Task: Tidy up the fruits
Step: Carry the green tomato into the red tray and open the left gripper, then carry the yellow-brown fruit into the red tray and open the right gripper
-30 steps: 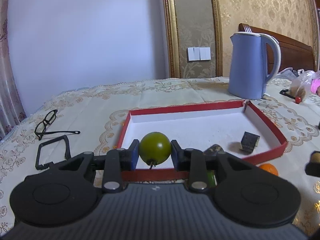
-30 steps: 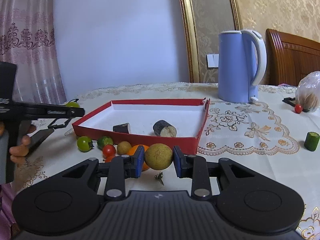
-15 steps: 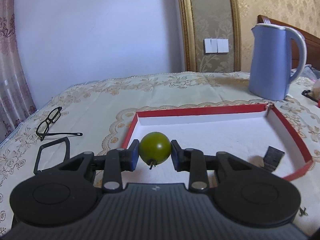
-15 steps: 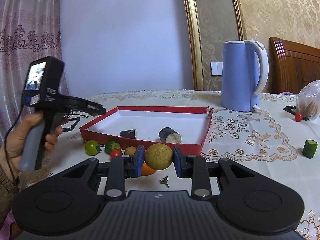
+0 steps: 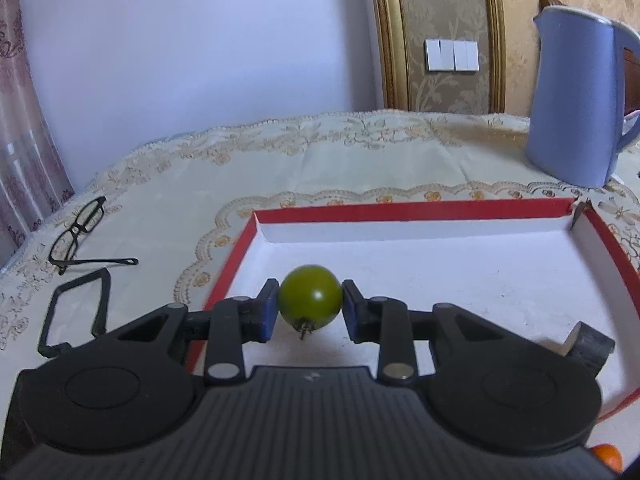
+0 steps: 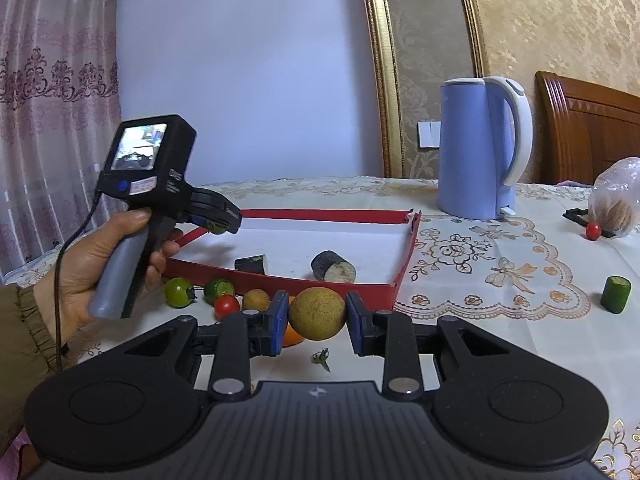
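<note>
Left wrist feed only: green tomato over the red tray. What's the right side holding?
Observer: The right gripper is shut on a tan round fruit, on the near side of the red tray.
Operator: Any loose fruit outside the tray?
Observer: Yes, a row along its near wall: a loose green tomato, a green fruit, a red tomato and a small tan fruit.
Operator: I see one dark chunk in the tray. Only one?
Observer: Two: a dark piece and a cut eggplant piece beside it.
</note>
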Available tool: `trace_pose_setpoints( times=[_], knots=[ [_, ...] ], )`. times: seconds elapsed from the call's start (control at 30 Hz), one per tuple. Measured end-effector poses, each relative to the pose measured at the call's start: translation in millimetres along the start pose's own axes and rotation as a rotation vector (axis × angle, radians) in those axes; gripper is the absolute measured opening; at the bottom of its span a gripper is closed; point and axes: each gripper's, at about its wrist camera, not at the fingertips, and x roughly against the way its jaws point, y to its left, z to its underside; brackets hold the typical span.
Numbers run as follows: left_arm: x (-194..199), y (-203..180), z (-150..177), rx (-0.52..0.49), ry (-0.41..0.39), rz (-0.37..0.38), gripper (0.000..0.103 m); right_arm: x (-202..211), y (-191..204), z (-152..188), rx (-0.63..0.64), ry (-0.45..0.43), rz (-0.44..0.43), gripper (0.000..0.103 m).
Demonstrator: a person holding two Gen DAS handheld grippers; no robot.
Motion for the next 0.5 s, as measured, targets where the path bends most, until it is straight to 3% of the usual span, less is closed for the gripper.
trace_pose_setpoints(
  times=[0.1, 0.2, 0.5],
  knots=[
    [2.2, -0.8, 1.7, 0.003, -0.008, -0.001, 0.054, 0.5, -1.2, 0.5, -0.003, 0.001, 0.002, 0.03],
    [10.3, 1.6, 3.6, 0.011, -0.026, -0.002, 0.068, -1.0, -1.1, -0.1, -0.007, 0.004, 0.004, 0.03],
    [38.7, 20.6, 27.7, 0.064, -0.07, -0.025, 0.089, -7.5, 4.4, -0.6, 0.002, 0.014, -0.007, 0.03]
  ],
)
